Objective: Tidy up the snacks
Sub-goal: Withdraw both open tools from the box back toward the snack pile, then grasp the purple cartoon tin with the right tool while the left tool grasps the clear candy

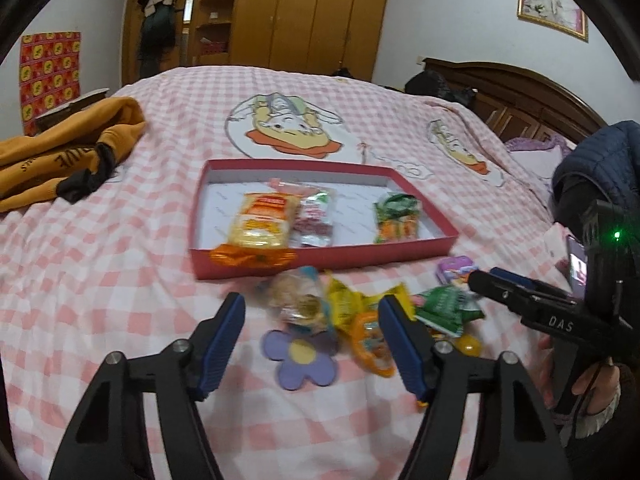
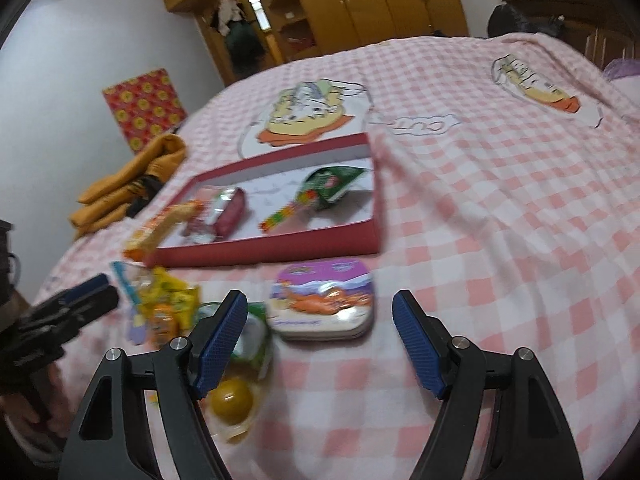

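Just short of the red box (image 1: 320,258), both my tools, left tool (image 1: 312,338) and right tool (image 2: 320,334), gape empty over snacks on the checked bed (image 2: 500,200).

black gripper (image 1: 312,344), blue pads (image 1: 224,340), "DAS" mark, silver screws

Wooden wardrobe (image 1: 304,16) behind pink checked bed (image 1: 120,264).

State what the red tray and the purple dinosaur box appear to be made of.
Red tray: probably cardboard, with thin, straight, matte red walls and a white paper-like lining. Purple dinosaur box: likely printed tin, given its glossy lid, rounded corners and silvery rim, though blur leaves plastic possible.
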